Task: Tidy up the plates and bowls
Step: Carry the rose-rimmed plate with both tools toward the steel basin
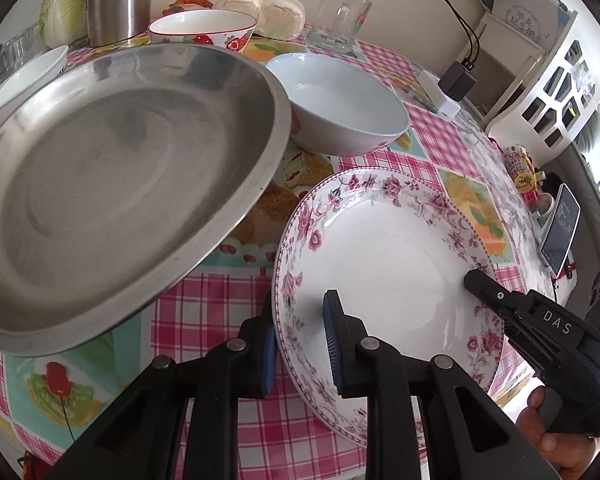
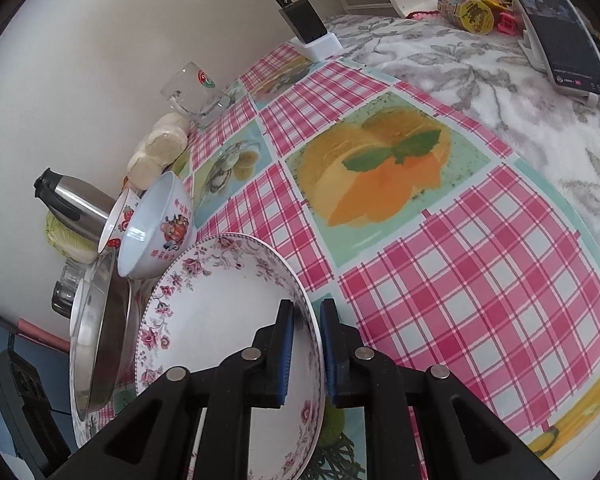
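Left wrist view: the steel plate (image 1: 112,184) sits left of the fingers on the checked surface (image 1: 204,320). Both the left gripper (image 1: 300,344) and the right gripper (image 2: 306,354) are clenched on the floral plate's (image 1: 384,276) rim, white bowl (image 1: 340,100) beyond.

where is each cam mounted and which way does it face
Left wrist: on the left gripper, looking down along its fingers at the floral plate and steel pan; the right gripper and a hand show.
Right wrist: on the right gripper, looking down across the table; only its own fingers show.
Shared: both grippers clamp the plate's rim; pan, blue bowl, glass.
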Action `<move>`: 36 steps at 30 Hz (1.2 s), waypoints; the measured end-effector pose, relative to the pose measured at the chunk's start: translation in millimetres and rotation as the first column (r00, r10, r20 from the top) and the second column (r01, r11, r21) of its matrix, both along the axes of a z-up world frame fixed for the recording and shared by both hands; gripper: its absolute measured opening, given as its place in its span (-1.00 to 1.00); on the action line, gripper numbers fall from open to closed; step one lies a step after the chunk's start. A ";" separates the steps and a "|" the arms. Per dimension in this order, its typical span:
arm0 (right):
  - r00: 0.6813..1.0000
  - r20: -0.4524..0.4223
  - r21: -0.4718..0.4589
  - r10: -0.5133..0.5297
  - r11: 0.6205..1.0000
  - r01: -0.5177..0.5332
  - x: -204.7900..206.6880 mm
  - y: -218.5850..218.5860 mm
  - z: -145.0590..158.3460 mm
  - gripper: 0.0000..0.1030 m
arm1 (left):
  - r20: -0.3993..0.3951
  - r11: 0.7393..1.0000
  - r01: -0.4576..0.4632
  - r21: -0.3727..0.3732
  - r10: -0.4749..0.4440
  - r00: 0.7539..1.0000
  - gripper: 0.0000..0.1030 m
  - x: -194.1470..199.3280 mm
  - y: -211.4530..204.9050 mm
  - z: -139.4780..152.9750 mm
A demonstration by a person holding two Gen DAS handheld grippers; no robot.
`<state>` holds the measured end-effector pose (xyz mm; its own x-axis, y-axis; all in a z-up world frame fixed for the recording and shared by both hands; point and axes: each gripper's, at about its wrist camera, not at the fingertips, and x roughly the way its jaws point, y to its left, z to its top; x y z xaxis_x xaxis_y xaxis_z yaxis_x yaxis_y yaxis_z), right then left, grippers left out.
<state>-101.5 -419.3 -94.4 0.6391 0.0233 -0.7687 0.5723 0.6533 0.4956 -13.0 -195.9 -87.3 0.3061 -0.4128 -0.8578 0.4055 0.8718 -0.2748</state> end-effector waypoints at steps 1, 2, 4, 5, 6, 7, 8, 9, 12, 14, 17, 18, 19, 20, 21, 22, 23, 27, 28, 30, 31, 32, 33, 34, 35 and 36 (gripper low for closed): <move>1.000 0.001 -0.003 0.002 1.000 -0.002 0.4 -0.1 0.7 -0.72 | 0.003 1.000 0.000 -0.001 0.000 1.000 -0.57 0.2 -0.3 1.3; 1.000 0.007 -0.002 0.002 1.000 -0.002 -0.1 -0.6 1.6 -0.72 | 0.009 1.000 0.000 -0.001 0.000 1.000 -0.58 0.2 -0.3 3.0; 0.999 0.034 0.013 -0.002 1.000 0.002 -3.1 -3.7 5.0 -0.72 | 0.032 1.000 0.003 -0.006 -0.003 0.999 -0.60 0.3 -0.9 8.1; 0.999 0.046 0.017 -0.005 1.000 0.004 -4.0 -4.6 7.6 -0.72 | 0.041 1.000 0.005 -0.012 -0.005 0.999 -0.60 0.7 -1.6 10.2; 0.999 0.054 0.015 -0.004 1.000 0.003 -4.5 -4.9 10.4 -0.72 | 0.049 1.000 0.007 -0.017 -0.006 0.999 -0.60 1.0 -2.5 12.6; 0.998 0.058 0.008 0.000 1.000 -0.001 -4.5 -4.4 13.1 -0.72 | 0.054 1.000 0.007 -0.021 -0.006 0.999 -0.60 1.0 -2.3 15.4; 0.998 0.060 0.004 0.003 1.000 -0.003 -4.4 -3.8 15.4 -0.72 | 0.056 1.000 0.006 -0.023 -0.004 0.998 -0.60 1.7 -3.2 16.8; 0.998 0.062 0.003 0.005 1.000 -0.005 -4.5 -3.7 17.1 -0.72 | 0.058 1.000 0.004 -0.026 -0.003 0.998 -0.60 2.0 -3.3 18.0; 0.998 0.068 0.000 0.013 1.000 -0.013 -6.0 -3.1 22.2 -0.72 | 0.055 0.999 0.002 -0.040 0.000 0.998 -0.60 3.3 -2.2 20.3; 0.997 0.072 -0.008 0.015 1.000 -0.014 -6.9 -2.7 25.8 -0.72 | 0.053 0.999 0.001 -0.052 0.002 0.999 -0.60 3.0 -1.1 23.3; 0.997 0.080 -0.013 0.013 1.000 -0.012 -9.9 -3.0 32.9 -0.72 | 0.057 0.997 0.002 -0.077 0.002 0.998 -0.60 2.4 0.3 30.3; 0.996 0.083 -0.015 0.011 1.000 -0.010 -10.7 -3.6 35.4 -0.72 | 0.061 0.996 0.004 -0.089 0.002 0.998 -0.60 1.9 0.1 33.9; 0.996 0.088 -0.021 0.011 1.000 -0.010 -11.6 -3.5 38.8 -0.72 | 0.066 0.995 0.006 -0.099 0.000 0.998 -0.60 1.6 -0.7 37.2; 0.995 0.095 -0.031 0.012 0.999 -0.009 -12.7 -3.2 43.3 -0.72 | 0.072 0.994 0.008 -0.108 -0.001 0.997 -0.60 1.3 -0.9 40.6; 0.995 0.102 -0.044 0.013 0.999 -0.008 -13.7 -2.6 48.2 -0.72 | 0.081 0.993 0.012 -0.118 -0.002 0.997 -0.60 0.8 -0.8 45.0; 0.994 0.112 -0.058 0.014 0.998 -0.007 -15.2 -1.8 53.9 -0.72 | 0.092 0.991 0.017 -0.129 -0.005 0.996 -0.60 0.0 -0.3 50.3; 0.992 0.122 -0.071 0.014 0.997 -0.005 -16.8 -0.9 59.8 -0.72 | 0.100 0.990 0.021 -0.141 -0.007 0.995 -0.60 -0.3 0.4 54.8; 0.984 0.177 -0.121 0.008 0.993 0.014 -22.9 4.6 82.7 -0.72 | 0.141 0.980 0.034 -0.195 -0.006 0.990 -0.60 -1.1 6.4 76.4; 0.982 0.189 -0.135 0.009 0.991 0.017 -23.2 7.1 88.4 -0.72 | 0.155 0.979 0.037 -0.202 -0.006 0.988 -0.60 -1.3 8.4 81.8; 0.978 0.208 -0.153 0.008 0.988 0.024 -23.0 12.0 96.7 -0.72 | 0.182 0.977 0.043 -0.208 -0.005 0.983 -0.60 -1.4 11.7 90.1; 0.976 0.216 -0.160 0.009 0.987 0.027 -22.6 14.5 100.1 -0.72 | 0.197 0.977 0.045 -0.209 -0.003 0.980 -0.60 -1.0 14.1 94.1; 0.975 0.224 -0.166 0.010 0.986 0.028 -21.1 17.3 102.8 -0.72 | 0.208 0.976 0.045 -0.211 0.000 0.978 -0.60 0.0 17.0 97.6; 0.973 0.230 -0.170 0.012 0.985 0.029 -19.2 20.2 104.9 -0.72 | 0.215 0.976 0.042 -0.214 0.005 0.977 -0.60 2.0 19.4 100.5; 0.972 0.235 -0.175 0.015 0.984 0.027 -17.3 23.5 106.9 -0.72 | 0.220 0.976 0.038 -0.217 0.011 0.975 -0.60 3.8 22.6 102.6; 0.971 0.238 -0.178 0.018 0.984 0.025 -15.3 26.9 108.3 -0.72 | 0.223 0.975 0.034 -0.220 0.017 0.975 -0.60 5.6 26.2 104.3; 0.971 0.240 -0.182 0.023 0.983 0.021 -13.0 30.5 109.5 -0.72 | 0.224 0.974 0.027 -0.225 0.025 0.974 -0.60 8.0 29.9 105.4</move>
<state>-114.4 -388.8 15.1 0.8053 -0.1018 -0.5841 0.4506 0.7454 0.4913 -4.9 -166.0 18.0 0.4794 -0.5875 -0.6519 0.4800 0.7974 -0.3657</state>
